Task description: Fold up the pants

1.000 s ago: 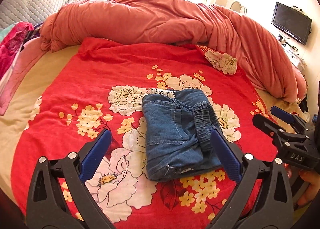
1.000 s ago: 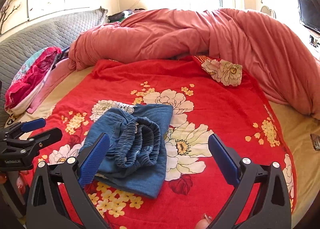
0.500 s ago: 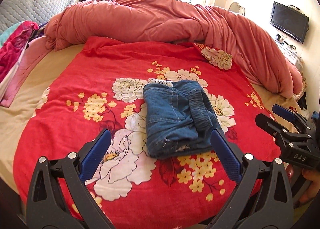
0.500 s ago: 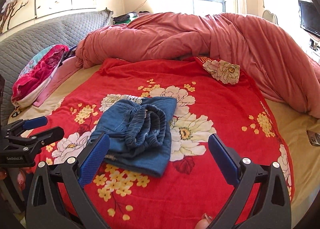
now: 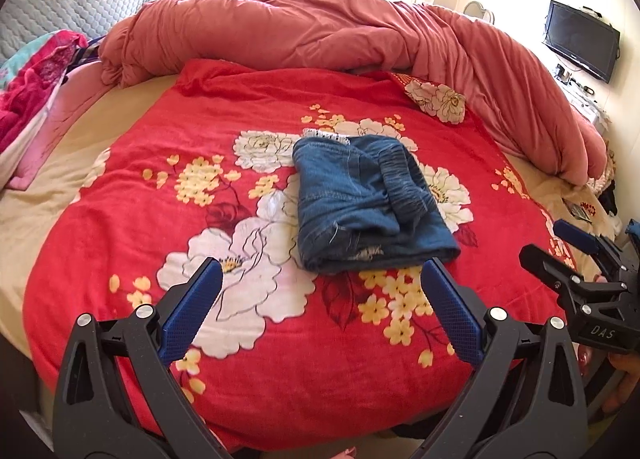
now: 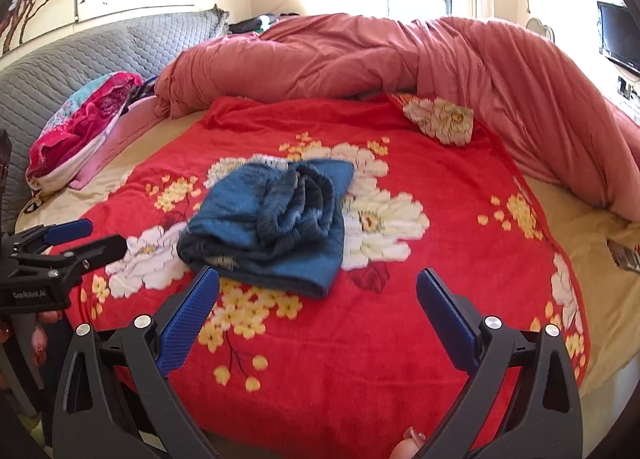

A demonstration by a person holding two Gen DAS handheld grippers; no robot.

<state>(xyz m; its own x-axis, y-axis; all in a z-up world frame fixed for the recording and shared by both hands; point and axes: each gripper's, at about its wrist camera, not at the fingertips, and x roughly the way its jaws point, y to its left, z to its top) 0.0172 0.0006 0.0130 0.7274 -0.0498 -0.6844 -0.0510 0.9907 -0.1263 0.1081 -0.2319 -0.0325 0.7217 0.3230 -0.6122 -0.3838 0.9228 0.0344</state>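
Note:
Blue denim pants (image 5: 362,201) lie folded into a small thick bundle on the red flowered blanket (image 5: 160,163), elastic waistband on top. They also show in the right wrist view (image 6: 272,225). My left gripper (image 5: 320,287) is open and empty, held back from the near edge of the bundle. My right gripper (image 6: 318,291) is open and empty, also back from the pants. The right gripper appears at the right edge of the left wrist view (image 5: 560,243); the left gripper appears at the left of the right wrist view (image 6: 92,237).
A bunched pink duvet (image 5: 340,35) runs along the far and right side of the bed. A pink patterned cloth pile (image 6: 80,119) and grey quilted headboard (image 6: 120,47) are at the left. A TV (image 5: 580,45) hangs on the right wall. The blanket's near edge (image 5: 320,419) drops off below the grippers.
Both grippers have drawn back from the folded pants toward the foot of the bed, staying open. The pants have not moved.

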